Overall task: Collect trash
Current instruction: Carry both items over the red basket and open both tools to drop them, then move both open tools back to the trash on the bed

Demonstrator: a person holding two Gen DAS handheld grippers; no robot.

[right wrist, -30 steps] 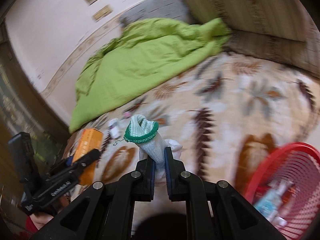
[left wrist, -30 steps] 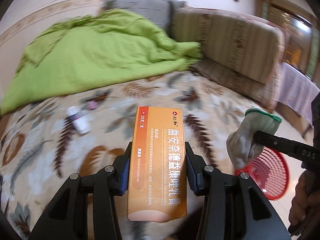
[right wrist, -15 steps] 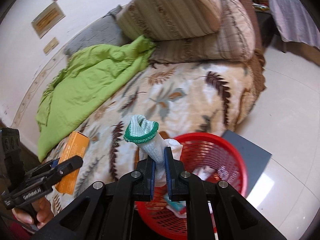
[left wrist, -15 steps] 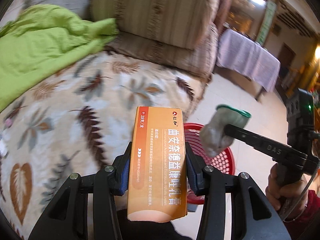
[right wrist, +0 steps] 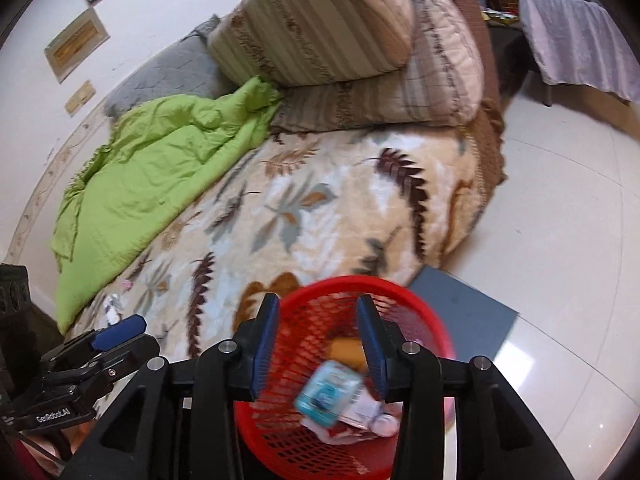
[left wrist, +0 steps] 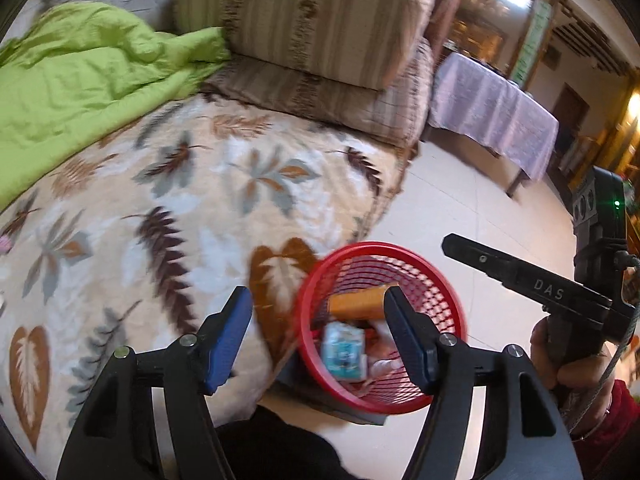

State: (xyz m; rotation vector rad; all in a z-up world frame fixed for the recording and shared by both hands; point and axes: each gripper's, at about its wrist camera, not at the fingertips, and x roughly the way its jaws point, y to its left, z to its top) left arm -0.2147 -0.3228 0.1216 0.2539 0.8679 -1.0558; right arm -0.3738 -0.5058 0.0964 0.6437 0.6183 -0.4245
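My left gripper (left wrist: 318, 308) stands open and empty above the red mesh basket (left wrist: 360, 246) on the floor by the bed. My right gripper (right wrist: 317, 312) is also open and empty, right over the same basket (right wrist: 436, 332). The orange box (left wrist: 358, 304) lies inside the basket near its far wall, with a teal packet (left wrist: 344, 350) in front of it. Both show in the right wrist view too: the box (right wrist: 344, 350) and the blurred packet (right wrist: 328, 396). Pale items lie beneath them. A small white bottle (right wrist: 112, 306) rests on the bed.
The bed carries a leaf-patterned blanket (left wrist: 180, 208), a green quilt (left wrist: 80, 92) and striped pillows (left wrist: 320, 20). A grey mat (right wrist: 468, 312) lies under the basket on the white tile floor (right wrist: 560, 240). A table with a lilac cloth (left wrist: 492, 120) stands beyond. A hand (left wrist: 572, 356) holds the right gripper.
Both grippers have opened over the basket. The orange box left the left gripper and lies in the basket; the green-cuffed glove is gone from the right gripper.
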